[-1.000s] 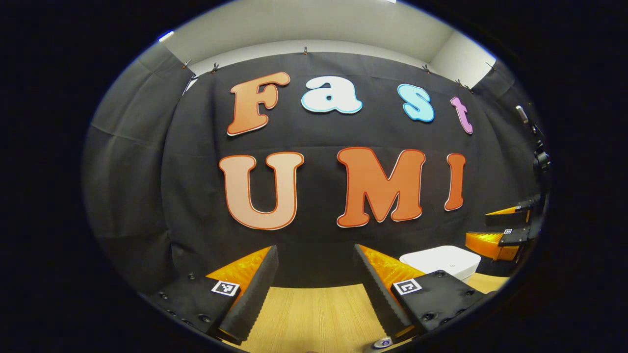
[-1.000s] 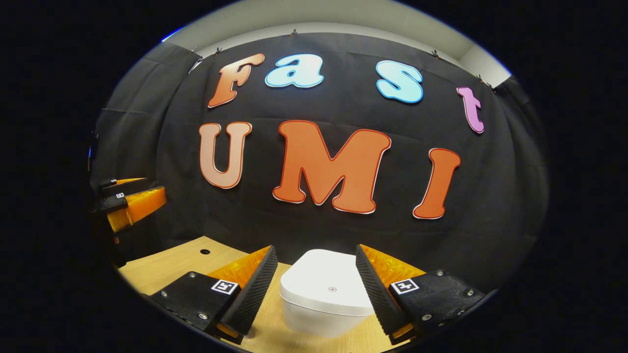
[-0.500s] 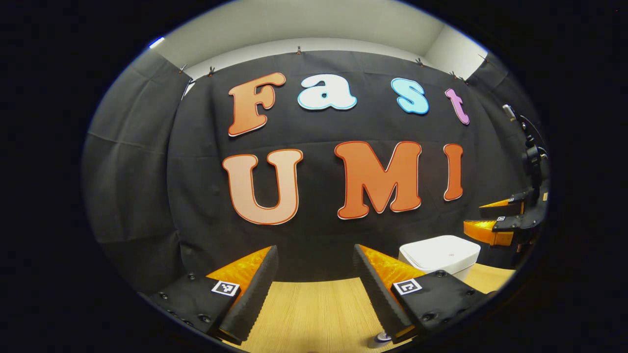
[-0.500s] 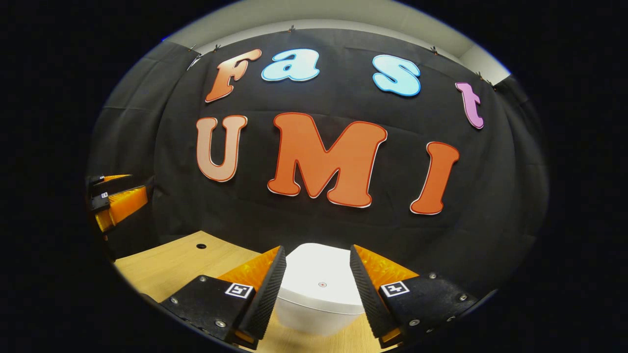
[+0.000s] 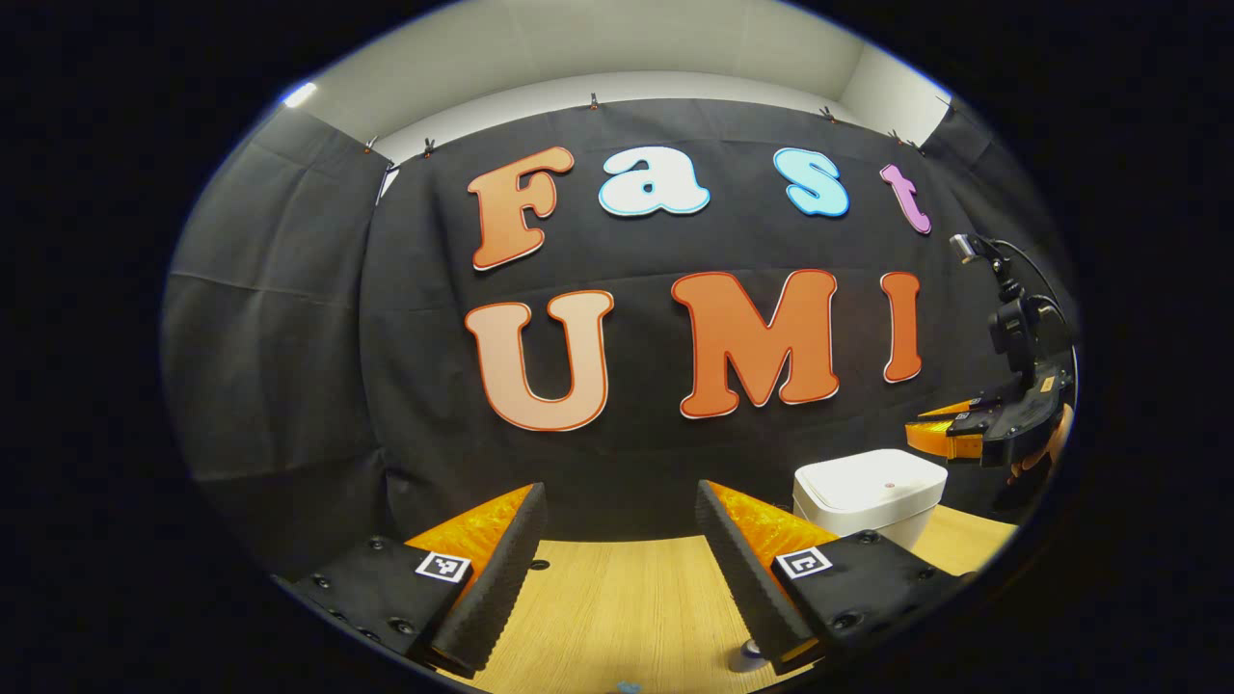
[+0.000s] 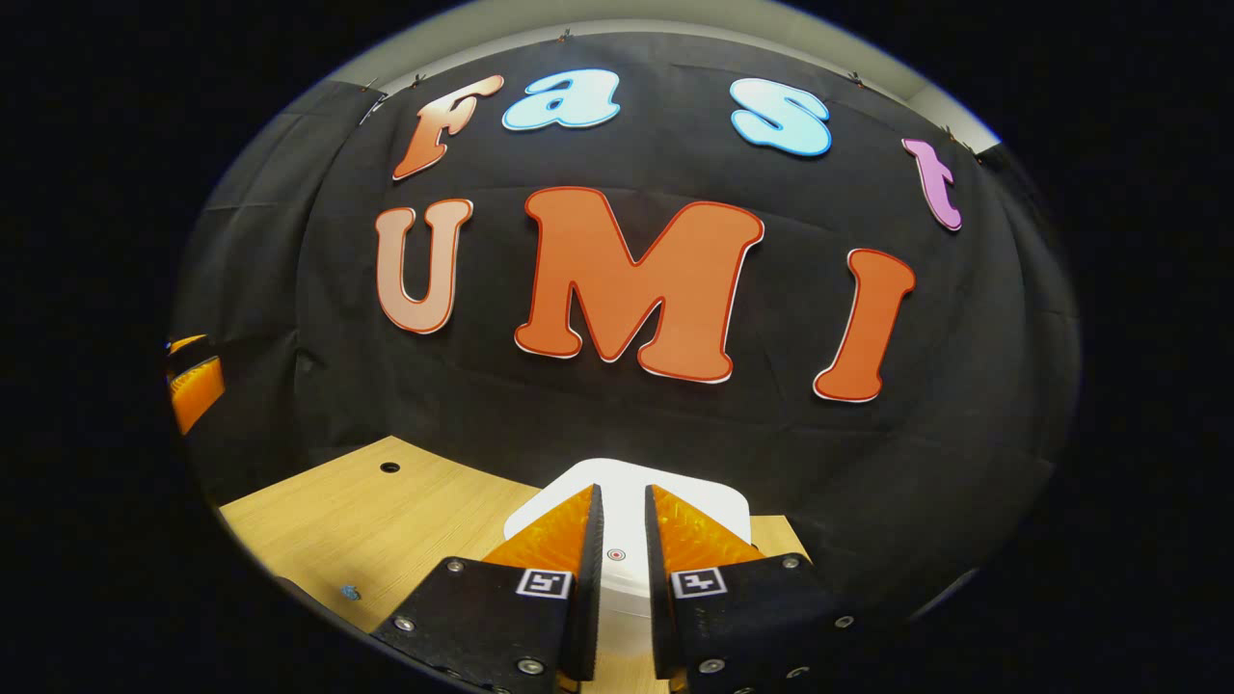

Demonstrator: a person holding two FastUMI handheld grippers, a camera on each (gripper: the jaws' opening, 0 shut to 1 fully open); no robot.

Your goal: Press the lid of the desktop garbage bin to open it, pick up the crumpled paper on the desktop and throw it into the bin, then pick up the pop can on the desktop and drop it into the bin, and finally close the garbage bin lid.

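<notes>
Your right gripper (image 6: pixel 618 525) sits low and level over the near edge of the white plastic desktop garbage bin (image 6: pixel 713 501), its two fingers drawn close together with a narrow slit left between them; they hold nothing, and you cannot call them fully closed. Through that slit you can see the small round red-ringed mark (image 6: pixel 616 554) on the bin's flat white lid (image 6: pixel 631 477), which lies down on the bin. Whether the fingertips touch the lid cannot be told from here.

Your left gripper (image 5: pixel 620 511) hangs level above the light wooden desktop (image 5: pixel 617 598), its fingers spread wide apart with bare wood between them and nothing in their grasp. A small grey round object (image 5: pixel 744 659) lies on the wood just under its right finger; what it is cannot be made out.

In the left gripper view the bin stands off to the right on the desktop, beyond that finger, with your right gripper poised just above and behind it, a hand (image 5: pixel 1046 448) around its body and a cable rising from its top.

The desktop carries a small dark round hole (image 6: pixel 389 467) toward its far side and a tiny blue speck (image 6: pixel 351 592) near its front edge. Behind the desktop hangs the black cloth wall (image 6: pixel 675 424), clipped along its top, with pale wall and ceiling (image 5: pixel 617 48) above.
</notes>
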